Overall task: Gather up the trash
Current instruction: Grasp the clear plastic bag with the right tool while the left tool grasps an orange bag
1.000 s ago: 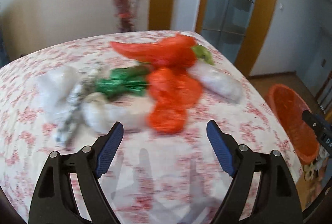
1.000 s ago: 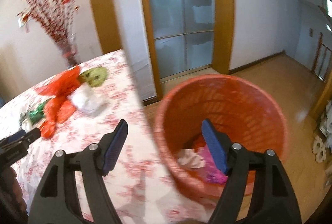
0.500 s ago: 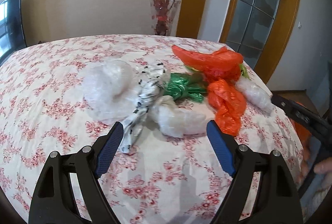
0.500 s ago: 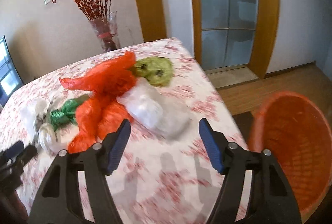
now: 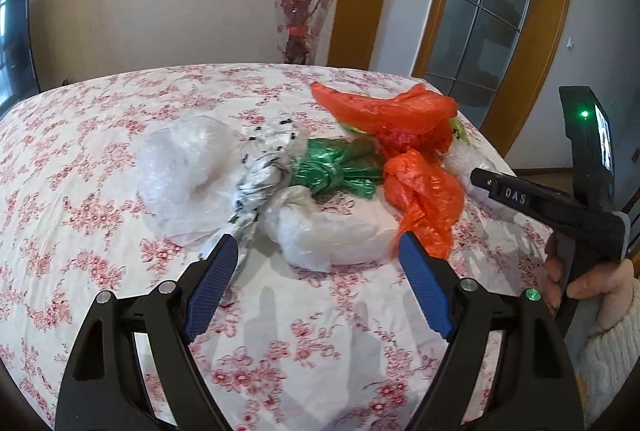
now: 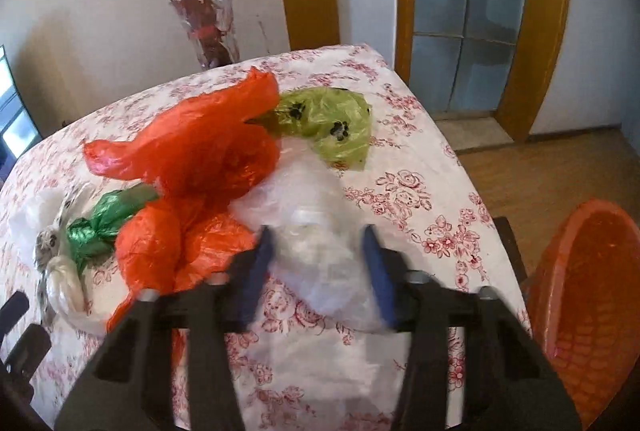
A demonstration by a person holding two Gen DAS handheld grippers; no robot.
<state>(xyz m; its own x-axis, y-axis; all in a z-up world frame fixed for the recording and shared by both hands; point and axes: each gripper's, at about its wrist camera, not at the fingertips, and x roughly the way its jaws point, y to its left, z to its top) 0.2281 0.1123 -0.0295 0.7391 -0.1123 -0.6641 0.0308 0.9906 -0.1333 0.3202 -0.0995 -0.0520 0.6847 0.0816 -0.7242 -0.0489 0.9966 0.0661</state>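
Surface: floral-cloth table | Change: right gripper swung from orange basket back to trash pile, jaws closing around clear plastic bag beside orange bag | Left gripper: spread wide, empty | Meaning: next pickup starting.

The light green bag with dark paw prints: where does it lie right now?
In the right wrist view the light green bag lies on the floral tablecloth near the table's right edge, tucked against the orange bag, behind the clear bag.

Crumpled bags on floral tablecloth
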